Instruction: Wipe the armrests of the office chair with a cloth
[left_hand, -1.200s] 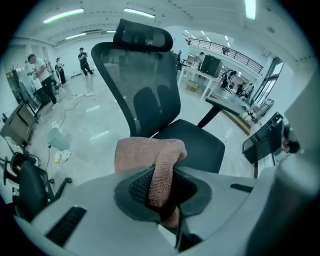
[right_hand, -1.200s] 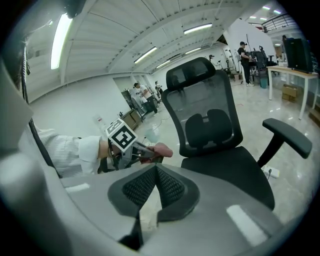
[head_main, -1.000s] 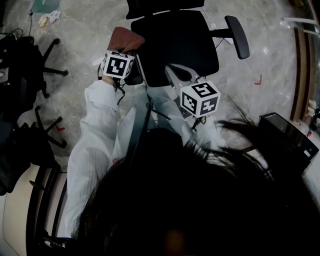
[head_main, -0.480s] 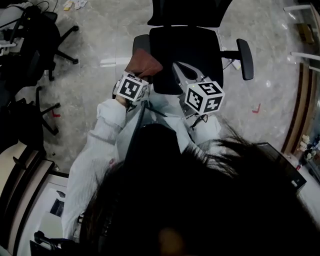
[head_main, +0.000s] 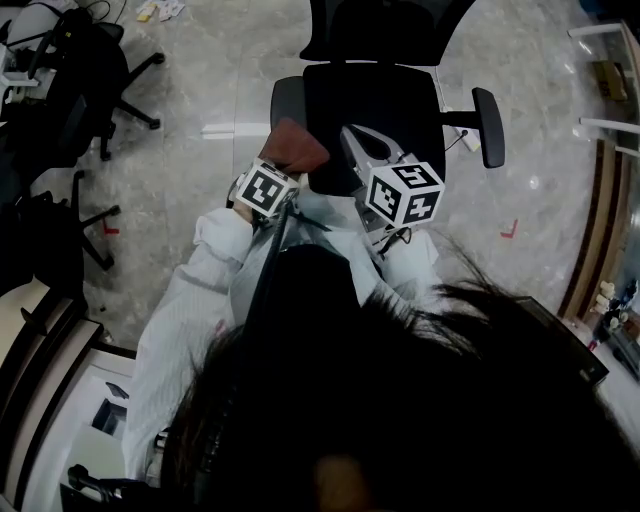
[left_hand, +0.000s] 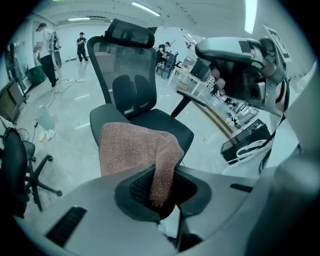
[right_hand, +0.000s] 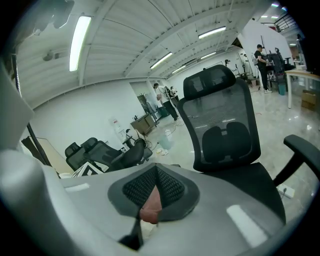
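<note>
We are holding the left gripper (head_main: 283, 168) clenched on a reddish-brown cloth (head_main: 297, 147), and in the head view that cloth is hanging by the front left corner of the office chair (head_main: 370, 110), just beside its grey near-side armrest (head_main: 284, 100). We cannot tell whether it is touching the pad. The right gripper (head_main: 352, 138) is hovering over the seat's front edge, well apart from the far armrest (head_main: 489, 125).

In the left gripper view the jaws are pinching one folded edge of the cloth (left_hand: 130, 150) while the rest is draping loose in front of the seat. It is looking like soft terry, limp and likely to bunch.

In the right gripper view the jaws (right_hand: 155, 197) are lying drawn together on nothing we can name. A small pinkish patch is showing at their gap, and we cannot say what it is. They are facing the mesh backrest (right_hand: 220, 115).

We are judging this as the approach to the first armrest, with wiping not yet begun. The next move is calling for the cloth to be lowered flat onto the pad and drawn along its length, while we are keeping the wheeled chair from rolling away.
</note>
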